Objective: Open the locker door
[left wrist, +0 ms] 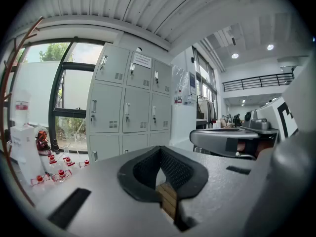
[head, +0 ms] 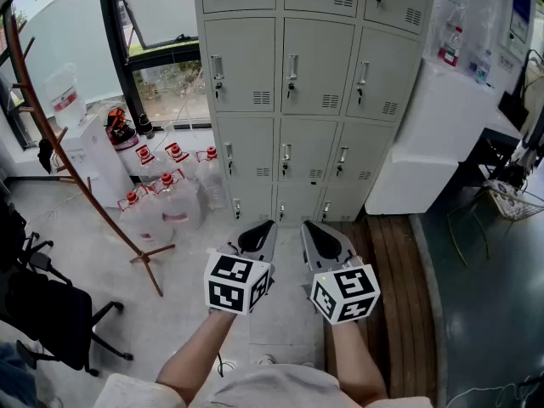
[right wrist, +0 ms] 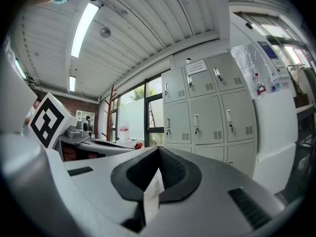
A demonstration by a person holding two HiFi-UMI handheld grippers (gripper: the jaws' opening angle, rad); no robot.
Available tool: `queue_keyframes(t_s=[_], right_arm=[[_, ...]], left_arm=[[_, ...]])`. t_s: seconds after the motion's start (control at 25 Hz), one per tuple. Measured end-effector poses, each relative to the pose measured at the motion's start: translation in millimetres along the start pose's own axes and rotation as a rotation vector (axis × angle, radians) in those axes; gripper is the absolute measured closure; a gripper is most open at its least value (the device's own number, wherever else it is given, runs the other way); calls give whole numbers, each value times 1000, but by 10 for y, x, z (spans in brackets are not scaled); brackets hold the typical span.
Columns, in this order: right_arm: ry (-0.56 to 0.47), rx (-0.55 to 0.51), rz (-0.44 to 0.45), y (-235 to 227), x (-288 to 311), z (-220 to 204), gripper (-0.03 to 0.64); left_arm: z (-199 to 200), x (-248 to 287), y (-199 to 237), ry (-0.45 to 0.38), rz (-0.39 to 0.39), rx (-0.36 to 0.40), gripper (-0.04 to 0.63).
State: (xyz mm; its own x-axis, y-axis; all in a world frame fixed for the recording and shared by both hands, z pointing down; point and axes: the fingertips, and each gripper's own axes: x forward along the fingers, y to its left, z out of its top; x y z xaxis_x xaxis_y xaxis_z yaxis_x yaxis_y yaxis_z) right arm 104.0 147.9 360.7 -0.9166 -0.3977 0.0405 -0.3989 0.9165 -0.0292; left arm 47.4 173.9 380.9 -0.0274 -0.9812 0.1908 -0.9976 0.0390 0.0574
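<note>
Progress is nil: every locker [head: 316, 66] door is closed; my left hand-held gripper [head: 265, 228] and right hand-held gripper [head: 310, 229], pressed together and empty, hover well short.

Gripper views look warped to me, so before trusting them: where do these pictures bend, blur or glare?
Left gripper view: fisheye, black corners, lockers bowed, window bright. Right gripper view: same bending, ceiling lamp glares. Head view: even daylight, sharp.

Industrial lab or workshop staff area: bank of pale grey metal lockers [head: 289, 92], clear plastic jugs with red caps [head: 174, 202] on grey floor [head: 93, 253], ribbed metal ceiling [right wrist: 143, 43] with strip light [right wrist: 84, 28], upper gallery railing [left wrist: 256, 81].
</note>
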Motion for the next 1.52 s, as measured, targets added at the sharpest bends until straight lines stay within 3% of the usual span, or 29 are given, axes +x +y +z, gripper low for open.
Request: queue_keyframes(t_s=[0.92, 1.24, 1.52], right_arm=[[9, -4, 30, 340, 688, 22, 617], [25, 6, 46, 94, 1079, -14, 617], [38, 11, 70, -335, 1604, -87, 617]], left_arm=[[73, -16, 705, -22, -22, -7, 589], [101, 334, 958, -14, -13, -23, 589], [180, 951, 1256, -7, 4, -26, 589]])
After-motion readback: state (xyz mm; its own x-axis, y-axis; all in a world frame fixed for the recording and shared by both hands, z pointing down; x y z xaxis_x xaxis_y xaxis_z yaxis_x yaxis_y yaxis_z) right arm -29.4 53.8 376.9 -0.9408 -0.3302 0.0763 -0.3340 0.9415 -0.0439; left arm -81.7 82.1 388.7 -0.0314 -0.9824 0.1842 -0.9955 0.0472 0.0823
